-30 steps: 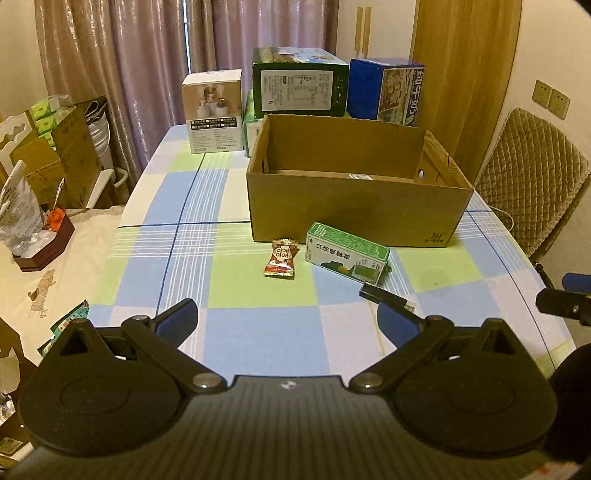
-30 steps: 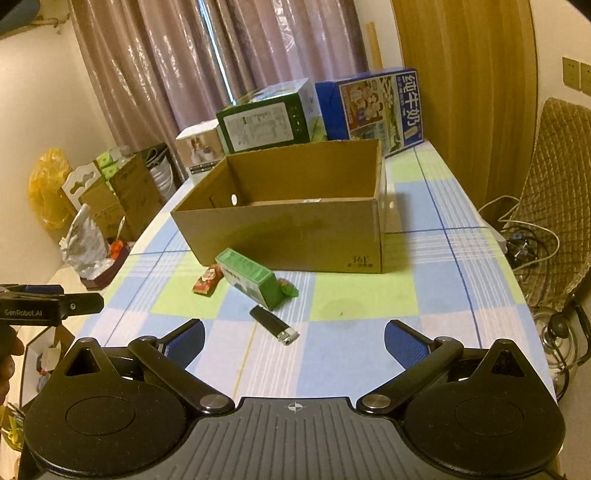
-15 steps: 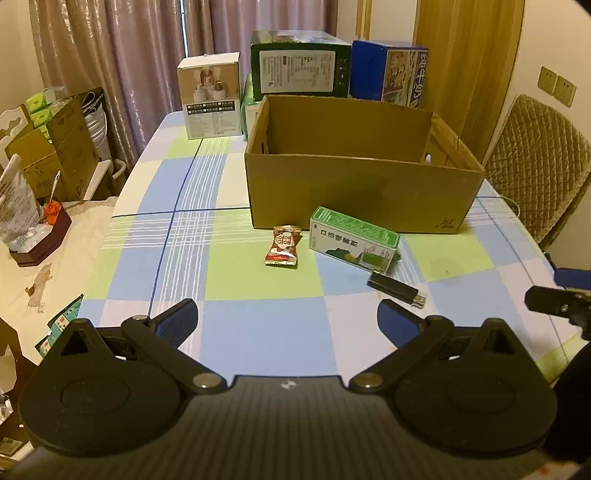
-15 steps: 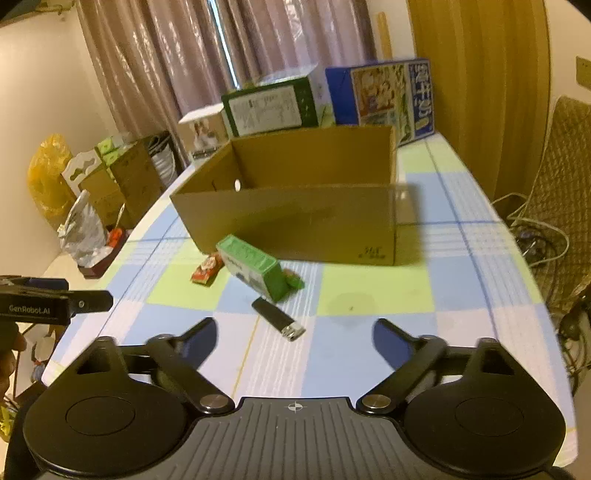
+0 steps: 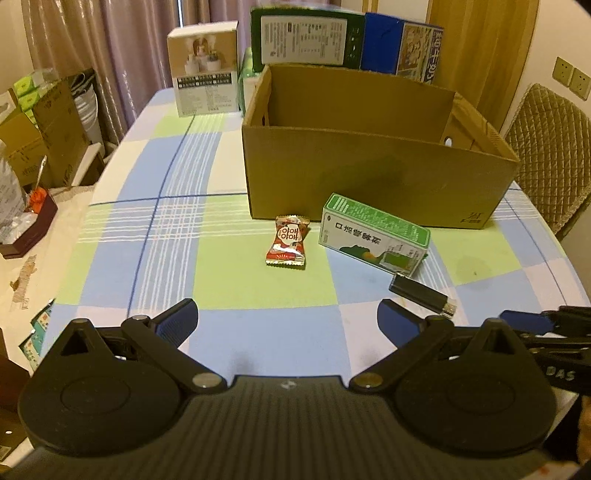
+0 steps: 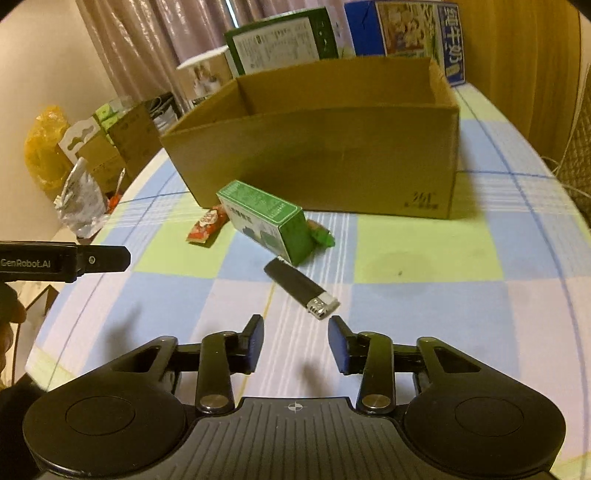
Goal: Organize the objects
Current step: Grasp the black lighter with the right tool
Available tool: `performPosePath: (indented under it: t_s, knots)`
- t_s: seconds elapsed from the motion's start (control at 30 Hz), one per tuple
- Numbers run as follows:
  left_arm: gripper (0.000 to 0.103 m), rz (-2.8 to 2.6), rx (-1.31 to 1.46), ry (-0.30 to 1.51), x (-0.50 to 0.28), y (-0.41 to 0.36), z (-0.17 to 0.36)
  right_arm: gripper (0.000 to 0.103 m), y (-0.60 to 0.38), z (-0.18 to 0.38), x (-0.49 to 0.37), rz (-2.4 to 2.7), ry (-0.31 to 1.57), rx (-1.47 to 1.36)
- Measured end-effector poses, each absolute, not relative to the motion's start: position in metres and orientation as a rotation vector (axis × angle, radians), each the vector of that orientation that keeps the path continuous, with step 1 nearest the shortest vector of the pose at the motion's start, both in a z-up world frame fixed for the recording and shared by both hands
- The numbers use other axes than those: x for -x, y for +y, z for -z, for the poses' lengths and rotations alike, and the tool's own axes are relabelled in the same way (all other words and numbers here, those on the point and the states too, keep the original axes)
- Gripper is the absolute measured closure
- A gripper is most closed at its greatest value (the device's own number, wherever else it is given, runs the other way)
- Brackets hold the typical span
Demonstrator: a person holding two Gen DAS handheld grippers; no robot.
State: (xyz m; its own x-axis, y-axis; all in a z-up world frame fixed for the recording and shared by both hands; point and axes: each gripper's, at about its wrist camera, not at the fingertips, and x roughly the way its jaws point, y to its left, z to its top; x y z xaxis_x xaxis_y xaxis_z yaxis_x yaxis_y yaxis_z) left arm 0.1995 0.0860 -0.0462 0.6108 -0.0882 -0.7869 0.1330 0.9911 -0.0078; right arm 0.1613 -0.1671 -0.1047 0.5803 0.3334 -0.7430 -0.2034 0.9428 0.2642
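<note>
1. The black lighter (image 6: 300, 288) lies flat on the desk (image 6: 424, 258) in front of the cardboard box (image 6: 332, 155), its metal head pointing at the right tool (image 6: 295, 334). That tool hangs just short of it, pads narrowed to a gap a little wider than the lighter and holding nothing.
2. Likely slip: the lighter lies skewed to the pad line, so a closing pinch may catch only the metal head and spin it away across the smooth cloth — or nudge it into the green carton (image 6: 264, 216) just behind.
3. That carton lies on its side between lighter and box, with a red candy wrapper (image 5: 288, 240) to its left. A careless reach could sweep either one along.
4. The left tool (image 5: 286, 317) hovers nearer the desk edge than the box, spread wide and empty. The two tools sit close, so a crossing reach could knock them together.
5. Writing: "GenRobot.AI" on the left tool's side, "361" printed low on the box front, Korean-looking characters on the wrapper, Chinese characters on the carton and on the blue box (image 6: 417, 33) behind — too small to read surely.
</note>
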Motion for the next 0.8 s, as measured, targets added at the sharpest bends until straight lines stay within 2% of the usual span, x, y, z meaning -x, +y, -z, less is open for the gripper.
performPosePath:
  t_s: [0.4, 0.53, 0.6, 0.63, 0.67, 0.7, 0.73, 0.8]
  knots:
    - [0.001, 0.129, -0.012, 0.927, -0.238, 0.093, 0.075, 0.072, -0.15, 0.147, -0.201, -0.247, 0.903, -0.142]
    - [0.001, 0.121, 0.007, 0.932, -0.245, 0.098, 0.08, 0.071, -0.152, 0.149, -0.214, -0.203, 0.887, -0.143]
    - [0.001, 0.123, 0.012, 0.931, -0.247, 0.1, 0.082, 0.067, -0.151, 0.149, -0.214, -0.205, 0.887, -0.147]
    - [0.001, 0.121, 0.015, 0.931, -0.248, 0.101, 0.082, 0.054, -0.149, 0.148, -0.211, -0.204, 0.884, -0.145]
    - [0.001, 0.12, 0.021, 0.931, -0.249, 0.102, 0.083, 0.027, -0.147, 0.148, -0.207, -0.194, 0.88, -0.141]
    - [0.001, 0.12, 0.027, 0.932, -0.25, 0.104, 0.084, 0.016, -0.144, 0.148, -0.203, -0.175, 0.872, -0.14]
    - [0.001, 0.118, 0.033, 0.933, -0.251, 0.106, 0.085, 0.013, -0.141, 0.148, -0.199, -0.165, 0.856, -0.147]
    - [0.001, 0.112, 0.039, 0.936, -0.252, 0.109, 0.087, 0.013, -0.134, 0.15, -0.197, -0.154, 0.852, -0.159]
